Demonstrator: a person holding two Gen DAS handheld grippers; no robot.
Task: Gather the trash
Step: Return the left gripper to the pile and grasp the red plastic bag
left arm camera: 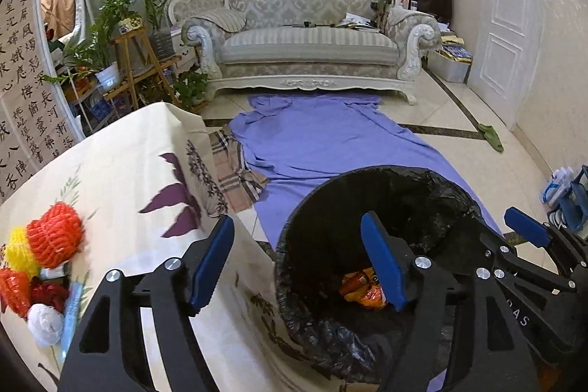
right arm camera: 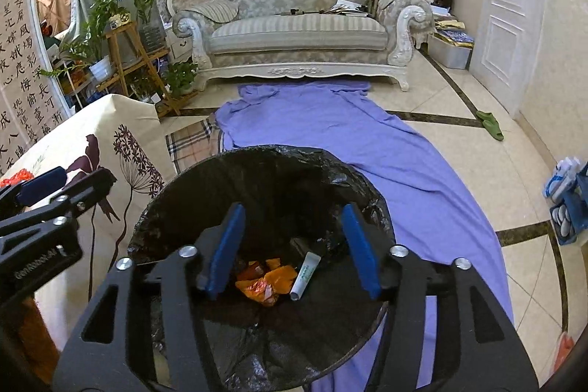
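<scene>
A round black bin lined with black plastic is seen holding orange wrappers and, at their three o'clock, a white tube.

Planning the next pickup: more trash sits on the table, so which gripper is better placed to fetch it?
Left. The left gripper, open and empty, sits beside the table's trash pile; the right gripper hangs over the bin, farther away.

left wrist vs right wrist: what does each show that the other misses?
Left wrist only: the trash pile on the table, with orange, yellow and white foam nets, and the table's near edge.
Right wrist only: a white tube lying in the bin beside the orange wrapper; the left view catches only the wrapper.
Both: the black-lined bin, purple sheet, sofa, and both grippers, left and right, with open, empty jaws over the bin.
</scene>
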